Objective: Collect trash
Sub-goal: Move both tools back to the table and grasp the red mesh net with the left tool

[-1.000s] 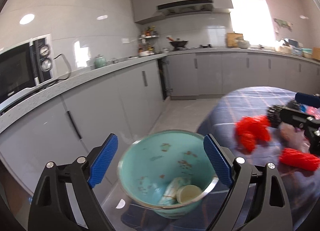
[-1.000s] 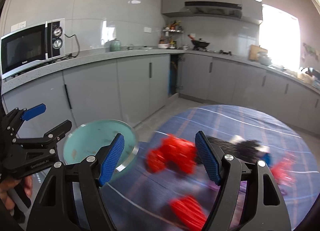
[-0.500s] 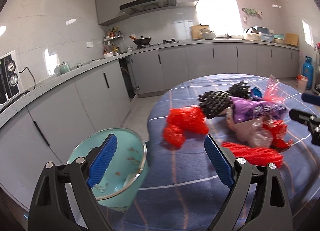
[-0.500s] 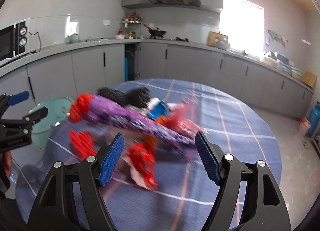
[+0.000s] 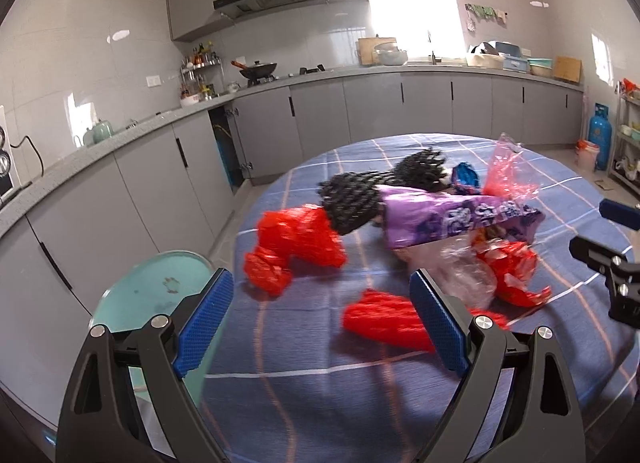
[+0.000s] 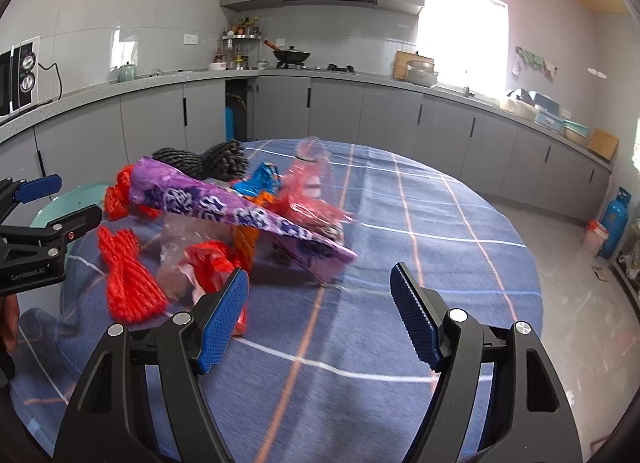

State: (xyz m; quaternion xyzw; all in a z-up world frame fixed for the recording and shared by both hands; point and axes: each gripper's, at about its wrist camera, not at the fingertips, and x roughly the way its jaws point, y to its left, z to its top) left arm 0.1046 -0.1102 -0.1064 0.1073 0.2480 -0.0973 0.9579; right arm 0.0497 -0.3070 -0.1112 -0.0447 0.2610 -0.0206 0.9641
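Left gripper [image 5: 320,319] and right gripper [image 6: 320,315] (both spread wide, holding nothing) face the purple wrapper [image 6: 240,215].

Crumpled wrappers [image 5: 456,219] heaped on table [image 5: 560,191]

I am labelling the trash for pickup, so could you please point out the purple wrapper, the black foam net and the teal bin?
purple wrapper [image 6: 224,211]: right wrist view, printed middle.
black foam net [image 5: 352,203]: left wrist view, mesh centre.
teal bin [image 5: 160,283]: left wrist view, inner wall.
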